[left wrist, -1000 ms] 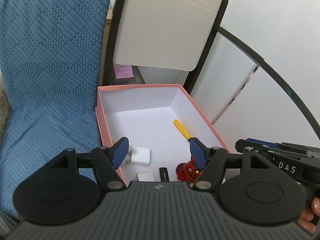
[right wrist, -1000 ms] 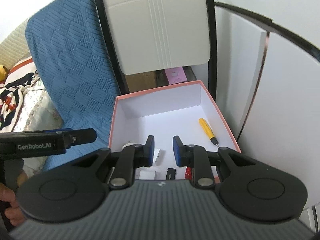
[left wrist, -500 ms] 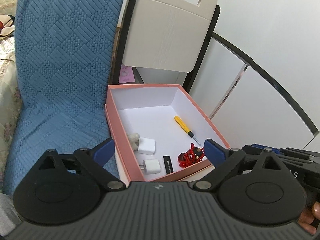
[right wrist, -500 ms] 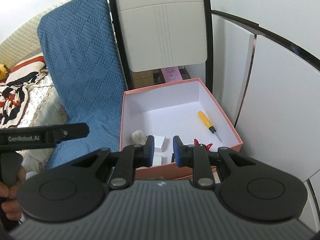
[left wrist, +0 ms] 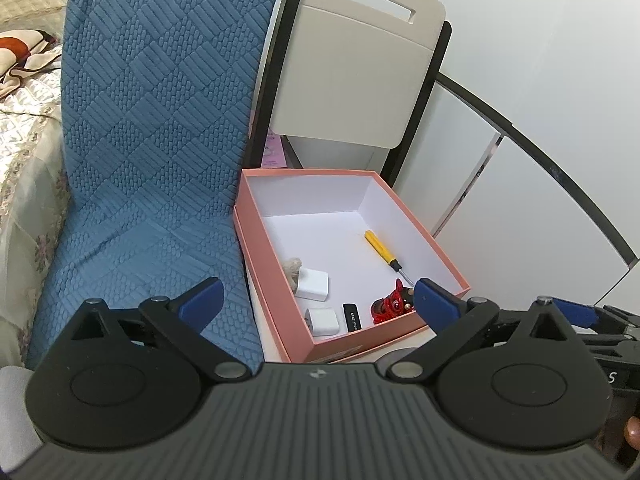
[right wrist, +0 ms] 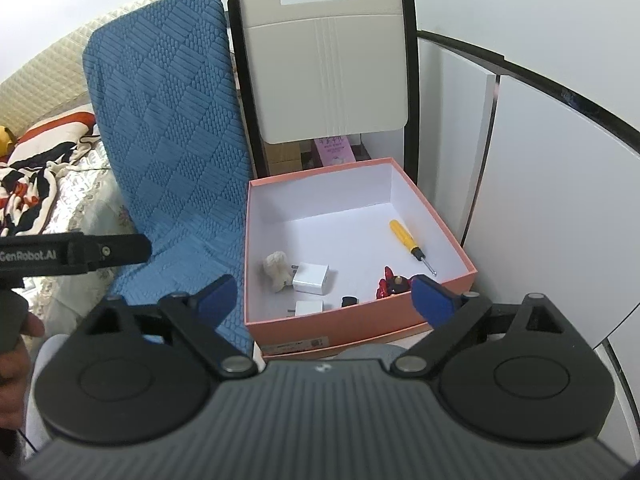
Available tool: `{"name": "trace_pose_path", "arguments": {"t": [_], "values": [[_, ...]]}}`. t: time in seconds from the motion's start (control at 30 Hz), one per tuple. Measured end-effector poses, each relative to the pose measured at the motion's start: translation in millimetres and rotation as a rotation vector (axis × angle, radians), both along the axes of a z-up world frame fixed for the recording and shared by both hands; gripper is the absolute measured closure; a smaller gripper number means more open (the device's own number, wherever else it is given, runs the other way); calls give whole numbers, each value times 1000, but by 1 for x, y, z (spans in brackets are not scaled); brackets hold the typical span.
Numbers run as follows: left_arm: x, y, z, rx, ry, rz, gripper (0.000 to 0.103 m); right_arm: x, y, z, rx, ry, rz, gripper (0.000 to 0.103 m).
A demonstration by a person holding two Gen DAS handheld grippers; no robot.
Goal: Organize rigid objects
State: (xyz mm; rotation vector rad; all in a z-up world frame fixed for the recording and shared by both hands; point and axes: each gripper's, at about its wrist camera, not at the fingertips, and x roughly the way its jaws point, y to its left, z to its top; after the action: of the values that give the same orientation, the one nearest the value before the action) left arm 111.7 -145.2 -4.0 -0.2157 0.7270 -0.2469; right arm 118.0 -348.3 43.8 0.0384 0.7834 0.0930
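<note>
Left gripper [left wrist: 316, 296]: jaws opening wide, nothing between them. Right gripper [right wrist: 324, 294]: likewise opening, empty. Pink box [right wrist: 360, 316] beside the blue cushion [right wrist: 168, 152]; inside: yellow screwdriver [right wrist: 408, 242], 2 white chargers [right wrist: 311, 278], black stick [left wrist: 353, 316], red figurine [left wrist: 390, 304], beige lump [right wrist: 275, 266]. Risks: snagging the near wall on re-entry and shifting the box; nudging the clustered small items; rolling the screwdriver.

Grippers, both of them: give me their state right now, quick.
Left gripper: jaws opening, wide apart, nothing between them.
Right gripper: jaws opening, wide apart, nothing held; the pink box sits beyond them.
</note>
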Motion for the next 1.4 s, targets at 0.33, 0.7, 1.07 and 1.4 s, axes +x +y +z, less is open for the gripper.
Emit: {"name": "trace_pose_path", "arguments": {"t": [0.33,0.7,1.07,1.4], "values": [[-6,4,0,5,2,27,0,-2,3,-3,10,16,10,7],[-13,12,-3,-18,7,45,0,-2,5,-3,2,25,6,7],[-14,13,-5,-31,12,41,0,-4,8,-4,-7,29,9,7],[-16,13,-6,-30,12,40,0,-4,10,-6,-14,33,11,7]]}}
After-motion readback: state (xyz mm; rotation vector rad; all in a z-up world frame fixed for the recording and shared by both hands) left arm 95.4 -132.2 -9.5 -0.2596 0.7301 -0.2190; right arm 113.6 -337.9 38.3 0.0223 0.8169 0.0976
